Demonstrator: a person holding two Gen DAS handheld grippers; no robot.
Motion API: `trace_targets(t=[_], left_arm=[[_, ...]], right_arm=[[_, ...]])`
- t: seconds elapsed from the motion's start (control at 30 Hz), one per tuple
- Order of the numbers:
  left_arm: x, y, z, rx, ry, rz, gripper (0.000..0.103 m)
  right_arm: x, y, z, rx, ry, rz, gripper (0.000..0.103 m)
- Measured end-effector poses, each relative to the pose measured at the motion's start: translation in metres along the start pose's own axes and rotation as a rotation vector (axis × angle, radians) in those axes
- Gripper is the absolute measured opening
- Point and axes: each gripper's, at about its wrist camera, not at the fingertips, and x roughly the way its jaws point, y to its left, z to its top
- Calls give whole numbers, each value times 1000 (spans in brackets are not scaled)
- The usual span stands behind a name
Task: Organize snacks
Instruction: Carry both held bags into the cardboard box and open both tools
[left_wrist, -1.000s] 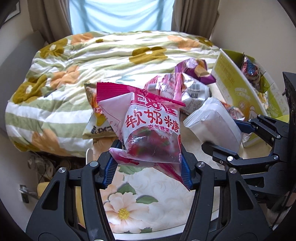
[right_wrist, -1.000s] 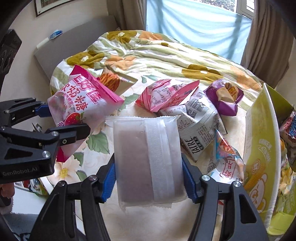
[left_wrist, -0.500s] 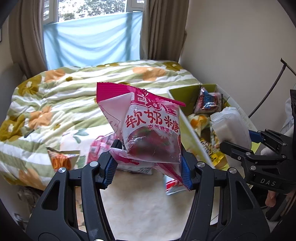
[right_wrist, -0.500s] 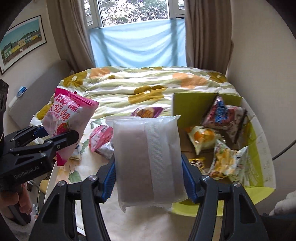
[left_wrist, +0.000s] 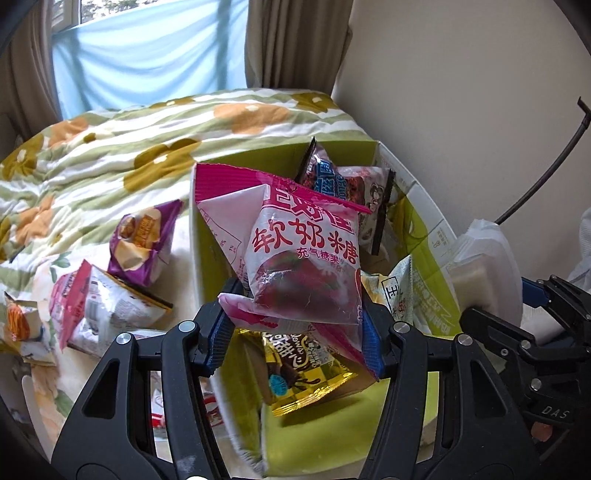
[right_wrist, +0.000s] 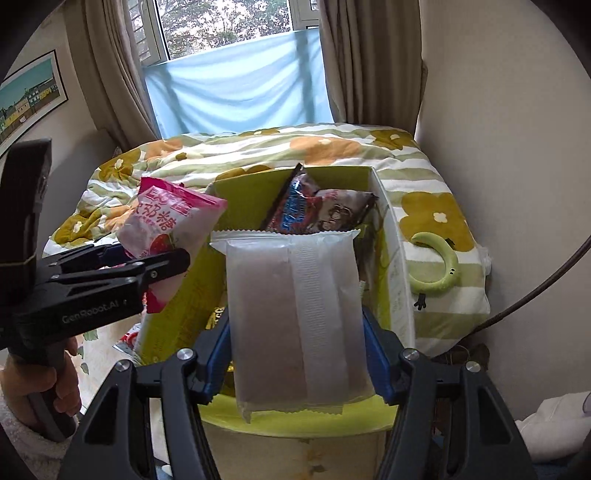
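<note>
Pink candy bag (left_wrist: 295, 254) pinched by its lower end in my left gripper (left_wrist: 295, 328), above the green box (left_wrist: 424, 236). White packet (right_wrist: 295, 317) clamped in my right gripper (right_wrist: 295, 354), over the same box. I'd lower both clear of the walls and snacks inside, then let go.

box (right_wrist: 397, 280) top open, packets (right_wrist: 321, 212) crowd far end, near end prob. free
</note>
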Motion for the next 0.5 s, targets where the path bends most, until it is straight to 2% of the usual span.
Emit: trace_targets(t=[0.1, 0.13, 0.17, 0.2, 0.33, 0.5], left_arm=[[16, -7, 0, -30, 31, 18, 60], [18, -9, -1, -40, 33, 25, 69], [18, -9, -1, -46, 35, 44, 91], [17, -9, -2, -48, 30, 66, 100], [2, -2, -10, -60, 12, 109, 102], [-18, 17, -29, -127, 2, 136, 102]], right_arm=[[5, -17, 0, -5, 20, 24, 59], [6, -20, 0, -9, 24, 34, 59], [7, -24, 0, -14, 26, 43, 59], [10, -26, 1, -18, 30, 52, 59], [19, -33, 3, -31, 37, 93, 59], [26, -28, 6, -70, 40, 147, 59]])
